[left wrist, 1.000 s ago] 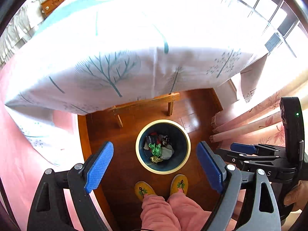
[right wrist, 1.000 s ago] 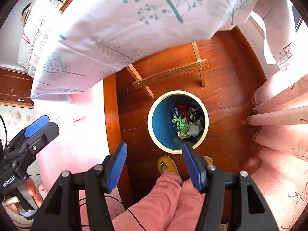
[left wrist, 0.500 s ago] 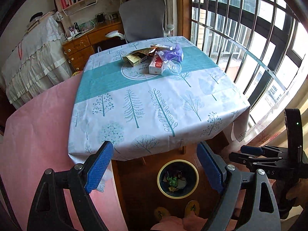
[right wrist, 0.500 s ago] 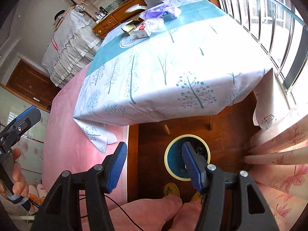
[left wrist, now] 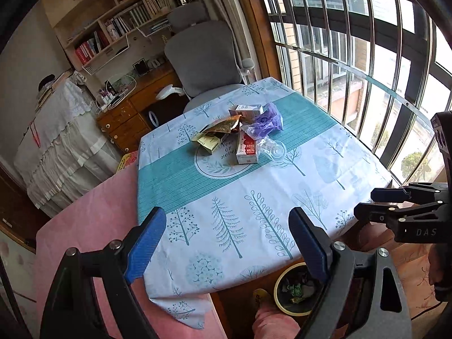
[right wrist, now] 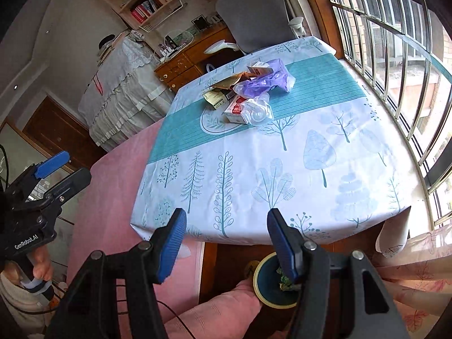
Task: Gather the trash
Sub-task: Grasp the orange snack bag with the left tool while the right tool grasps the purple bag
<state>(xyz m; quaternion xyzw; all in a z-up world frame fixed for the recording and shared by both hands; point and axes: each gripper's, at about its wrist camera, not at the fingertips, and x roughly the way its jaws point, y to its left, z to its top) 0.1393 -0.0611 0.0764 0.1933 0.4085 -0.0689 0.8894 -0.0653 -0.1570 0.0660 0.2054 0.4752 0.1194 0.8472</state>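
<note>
Nearest, the left gripper (left wrist: 227,244) has its blue jaws spread wide with nothing between them, above the near edge of the table (left wrist: 353,166). The right gripper (right wrist: 227,244) is also released, jaws parted and empty, over the same near edge.

Below the near edge, on the wood floor, stands a bin (left wrist: 282,308) with a pale rim; crumpled wrappers, one green, lie inside it. A pink-clad knee (right wrist: 226,310) shows just beside the bin.

The table carries a white cloth (right wrist: 282,169) printed with trees, with a teal band across it. Toward the far edge, on the band and the round motif, the trash sits in one heap: a clear plastic cup (left wrist: 272,149), a red-and-white carton (left wrist: 247,148), an olive box (left wrist: 207,142), a brown foil packet (left wrist: 226,125), a purple bag (left wrist: 267,120) and a small white box (left wrist: 245,110) farthest back.

Beyond the far edge stands a grey chair (left wrist: 203,56).
</note>
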